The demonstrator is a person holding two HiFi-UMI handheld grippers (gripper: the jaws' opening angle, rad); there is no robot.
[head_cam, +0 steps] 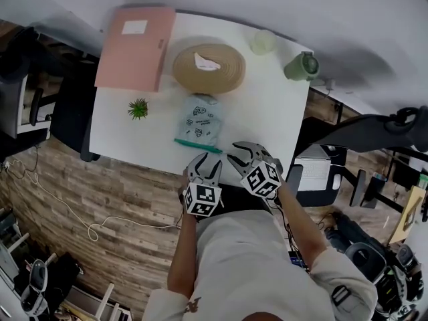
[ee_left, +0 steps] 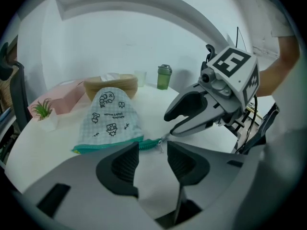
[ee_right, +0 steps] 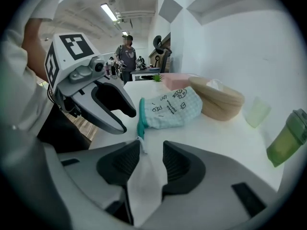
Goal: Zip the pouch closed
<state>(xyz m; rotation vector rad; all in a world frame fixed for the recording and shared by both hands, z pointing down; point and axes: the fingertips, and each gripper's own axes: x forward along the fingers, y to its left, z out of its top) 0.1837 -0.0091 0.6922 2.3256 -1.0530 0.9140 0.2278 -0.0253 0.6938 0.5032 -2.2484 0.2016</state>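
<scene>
A pale checked pouch (head_cam: 198, 122) with cartoon prints lies flat near the white table's (head_cam: 267, 112) front edge, its teal zipper edge (head_cam: 197, 146) toward me. In the left gripper view the pouch (ee_left: 109, 119) sits just past my left gripper (ee_left: 152, 147), whose jaws stand apart with only table between them. The right gripper (ee_left: 171, 123) hovers at the zipper's right end, by a small silver pull (ee_left: 165, 138). In the right gripper view the zipper end (ee_right: 141, 121) lies just beyond my right gripper (ee_right: 151, 146), open and holding nothing. The left gripper (ee_right: 127, 120) hangs close to its left.
Behind the pouch sit a round tan basket (head_cam: 208, 67), a pink folder (head_cam: 134, 45), a small potted plant (head_cam: 138, 108), a clear cup (head_cam: 263, 41) and a green lidded cup (head_cam: 302, 66). A dark chair (head_cam: 67, 112) stands at the table's left. A person (ee_right: 127, 51) stands far off.
</scene>
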